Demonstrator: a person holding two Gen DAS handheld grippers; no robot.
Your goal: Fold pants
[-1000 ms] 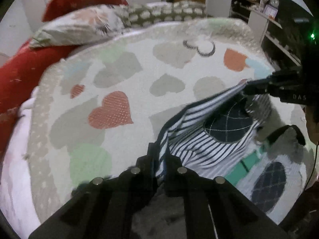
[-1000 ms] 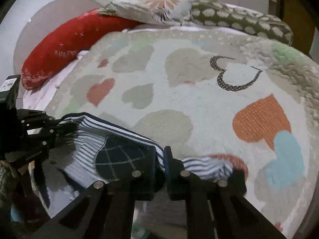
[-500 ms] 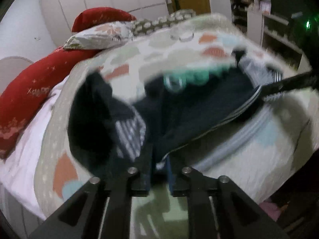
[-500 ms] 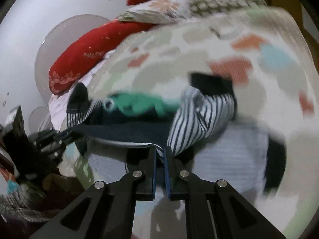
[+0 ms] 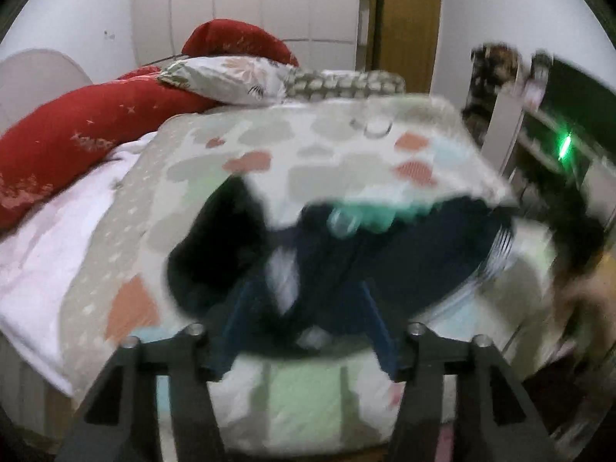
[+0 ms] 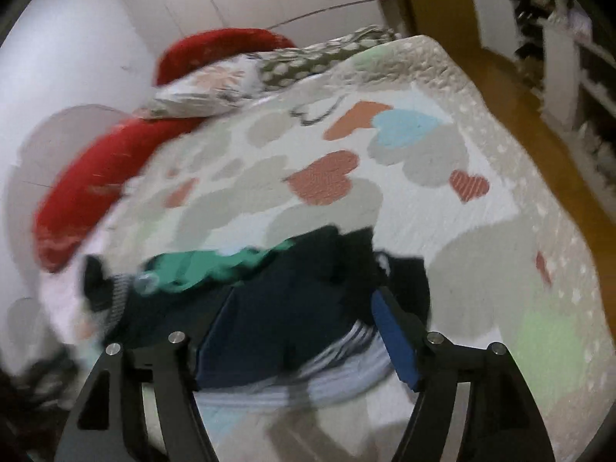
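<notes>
Left wrist view: a bed under a heart-patterned quilt (image 5: 346, 161), one red bolster (image 5: 88, 127) and two pillows beyond; the left gripper (image 5: 308, 327) stands wide open and empty, the one pair of pants (image 5: 385, 265) lying blurred just ahead, apparently released to settle flat. Right wrist view: the right gripper (image 6: 304, 327) likewise gapes, holding nothing, the pants (image 6: 277, 308) between and ahead of its fingers.
</notes>
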